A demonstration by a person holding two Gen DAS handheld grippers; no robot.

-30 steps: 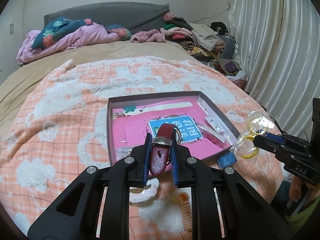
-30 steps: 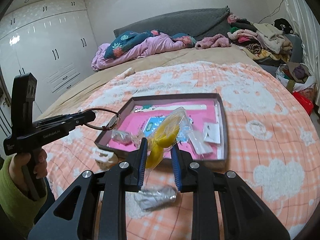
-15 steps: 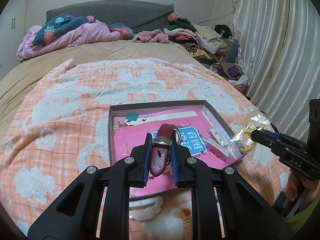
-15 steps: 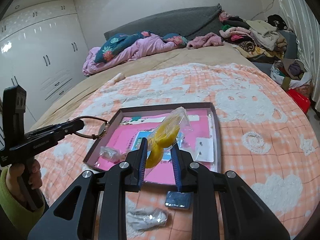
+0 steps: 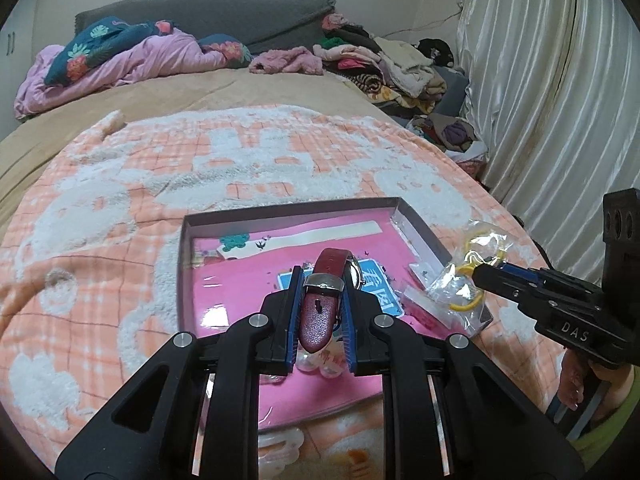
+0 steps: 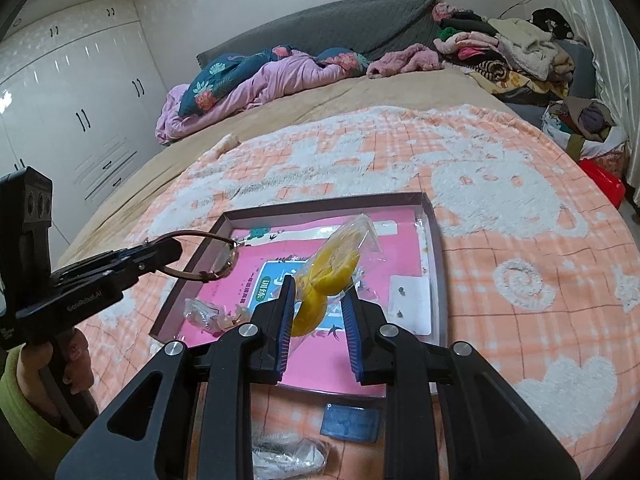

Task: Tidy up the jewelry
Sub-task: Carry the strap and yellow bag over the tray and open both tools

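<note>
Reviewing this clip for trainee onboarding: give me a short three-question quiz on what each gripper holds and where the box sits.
1. True or false: the left gripper is shut on a red-strapped watch.
2. The right gripper holds: A) a comb B) a clear bag of yellow items C) nothing.
3. What lines the open box on the blanket?

Key: 1 true; 2 B; 3 a pink sheet.

Two black plastic handheld grippers [image 5: 320, 300] [image 6: 319, 312] bore blue ribbed pads [image 5: 291, 316], silver screws [image 5: 182, 340] and a lime-green sleeve [image 6: 24, 412].
</note>
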